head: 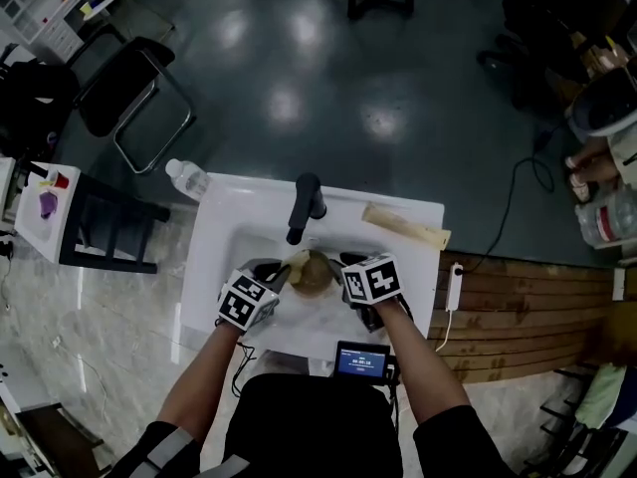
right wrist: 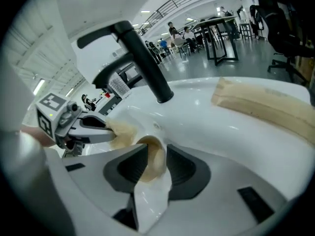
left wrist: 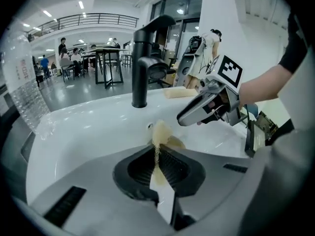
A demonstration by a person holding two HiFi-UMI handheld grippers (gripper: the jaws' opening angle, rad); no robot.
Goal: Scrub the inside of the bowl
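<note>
One small tan bowl (head: 315,273) sits mid-frame in the white sink (head: 224,229), probably light, stiff and slippery, best held by its rim; right gripper (right wrist: 151,154) jaws released astride that rim, left gripper (left wrist: 157,150) jaws clenched on a scrub pad (right wrist: 120,132).

Brown bowl (head: 315,273) over white sink (head: 225,219), below black faucet (head: 305,205)

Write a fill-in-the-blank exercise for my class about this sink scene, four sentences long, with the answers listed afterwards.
1. The tall curved tap is ___ in colour.
2. The beige scrubbing pad is clamped by the person's ___ gripper.
3. The brown round bowl rests inside the white ___.
4. In the head view, the clear plastic bottle stands to the ___ of the tap.
Missing words: black; left; sink; left.
</note>
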